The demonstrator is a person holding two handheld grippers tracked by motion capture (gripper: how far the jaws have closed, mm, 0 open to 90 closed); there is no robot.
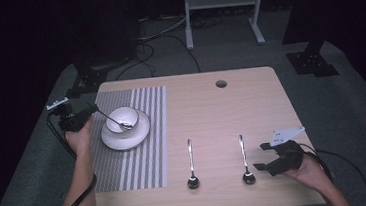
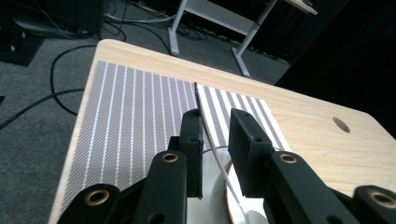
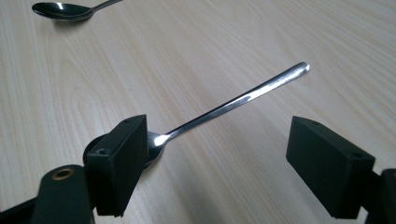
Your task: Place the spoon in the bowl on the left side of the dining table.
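Our left claw (image 1: 92,109) sits at the left edge of the tabletop (image 1: 251,97), over the striped placemat (image 1: 143,131). It is clenched on the handle of a spoon (image 1: 114,120). In the left gripper view the thin handle (image 2: 211,140) runs between the two jaws, pressed against the left one, and slants down past them toward a white bowl (image 2: 219,196) just below the claw. In the high view the spoon's head rests inside that bowl (image 1: 122,119), which stands on a white saucer (image 1: 126,135) right beside the claw, toward the tabletop's middle.

Our right claw (image 1: 262,156) lies low at the right side of the tabletop, released, its jaws spread wide. A second spoon (image 1: 245,158) lies flat on the wood just beside it; in the right gripper view its bowl end tucks against one jaw and its handle (image 3: 233,103) crosses the gap, pointing away from the claw. A third spoon (image 1: 191,163) lies farther off, parallel, between the claw and the placemat; its head (image 3: 60,10) shows beyond the jaws.
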